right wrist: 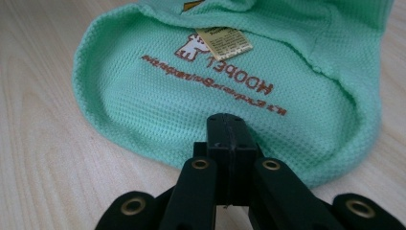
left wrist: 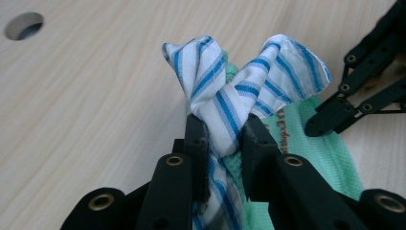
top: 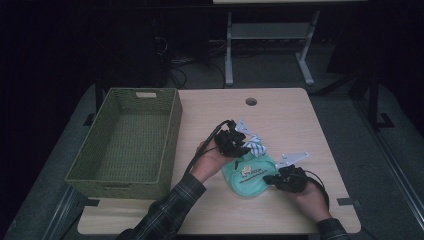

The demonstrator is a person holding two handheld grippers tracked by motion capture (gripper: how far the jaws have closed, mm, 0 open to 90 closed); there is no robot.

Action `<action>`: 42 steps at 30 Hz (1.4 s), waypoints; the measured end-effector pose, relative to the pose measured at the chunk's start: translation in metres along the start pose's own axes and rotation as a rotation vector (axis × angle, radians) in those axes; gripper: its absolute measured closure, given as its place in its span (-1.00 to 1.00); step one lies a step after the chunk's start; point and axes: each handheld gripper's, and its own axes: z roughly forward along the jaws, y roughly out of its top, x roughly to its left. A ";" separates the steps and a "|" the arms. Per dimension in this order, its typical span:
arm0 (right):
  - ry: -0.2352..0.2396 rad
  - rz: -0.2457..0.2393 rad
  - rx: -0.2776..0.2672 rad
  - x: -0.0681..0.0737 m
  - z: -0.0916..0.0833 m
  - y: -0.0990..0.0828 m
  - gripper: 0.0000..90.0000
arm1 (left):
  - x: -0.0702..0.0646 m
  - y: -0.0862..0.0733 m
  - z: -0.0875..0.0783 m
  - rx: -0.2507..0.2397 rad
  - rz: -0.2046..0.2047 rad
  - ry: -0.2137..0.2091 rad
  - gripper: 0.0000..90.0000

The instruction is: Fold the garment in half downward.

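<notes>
Striped cloth point(left wrist: 225, 120) clamped in left gripper point(left wrist: 224, 139), right gripper point(right wrist: 229, 136) closed

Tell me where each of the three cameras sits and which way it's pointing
High view: above the person's side, looking forward and down on the table, basket, both forearms.
Left gripper view: rides the left gripper, looking along its jaws clamped on the striped cloth.
Right gripper view: rides the right gripper, jaws shut, facing the green garment.
Shared: the green garment shows in all three; the left gripper view also catches the right gripper's jaws.
</notes>
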 end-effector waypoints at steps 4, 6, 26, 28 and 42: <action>-0.003 0.000 0.002 0.001 0.000 0.000 0.99 | -0.008 0.001 0.008 0.023 0.012 -0.019 0.65; -0.004 0.000 -0.001 0.001 0.000 0.000 0.99 | -0.012 0.000 0.013 0.031 0.014 -0.024 0.63; -0.013 0.023 -0.023 -0.005 -0.015 -0.008 0.99 | -0.016 -0.006 0.013 0.018 -0.018 -0.106 -0.09; -0.014 0.022 -0.026 -0.005 -0.016 -0.008 0.99 | -0.017 -0.008 0.013 0.010 -0.033 -0.117 -0.11; -0.017 0.044 -0.026 -0.007 -0.023 -0.016 0.99 | -0.011 -0.024 0.014 0.030 -0.065 -0.179 0.35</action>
